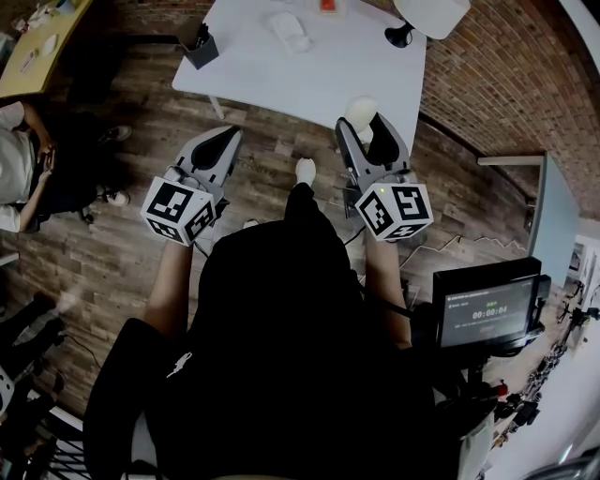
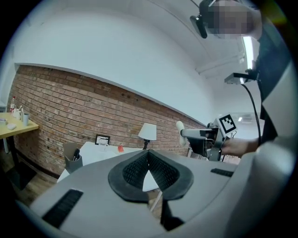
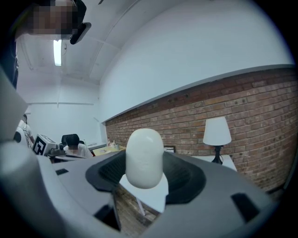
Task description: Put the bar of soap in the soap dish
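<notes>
Two tools are being held over the wooden floor (image 1: 272, 145): the bar of soap (image 3: 145, 157) is being gripped upright by the right tool (image 1: 366, 127), while the left tool (image 2: 149, 159) is being carried with jaws together, empty, near the white desk (image 1: 309, 75).

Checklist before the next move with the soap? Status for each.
1. Bar of soap gripped in right tool: ok.
2. Left tool shut, empty: ok.
3. Soap dish on white table unoccupied: cannot tell, too small.
4. Soap above dish: not ok, the dish lies farther across the table.
5. Lamp off the likely path: probably ok, it stands to the dish's right.
</notes>
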